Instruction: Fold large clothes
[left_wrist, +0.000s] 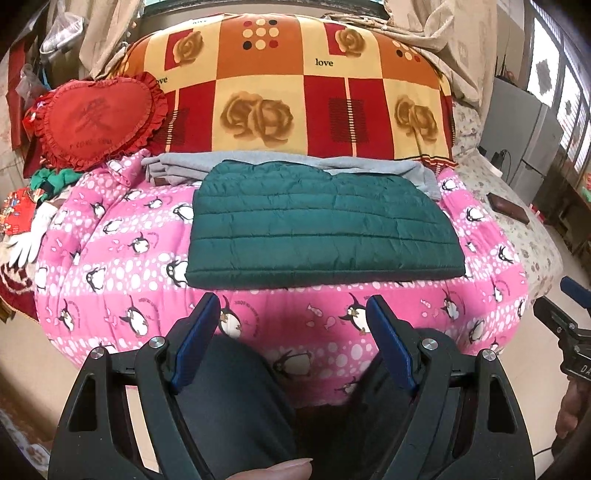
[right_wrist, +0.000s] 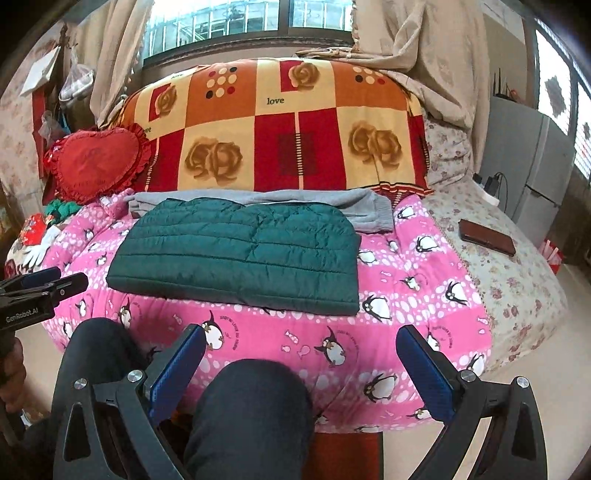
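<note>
A dark green quilted jacket lies folded into a flat rectangle on the pink penguin quilt. Behind it lies a folded grey garment. My left gripper is open and empty, held back over the quilt's near edge, short of the jacket. My right gripper is also open and empty, hanging in front of the quilt's edge. Each gripper shows in the other's view: the right gripper at the right edge, the left gripper at the left edge.
A person's dark-trousered knees sit below the grippers. A red heart cushion and a patchwork rose blanket lie at the back. A brown wallet rests on the floral sheet to the right.
</note>
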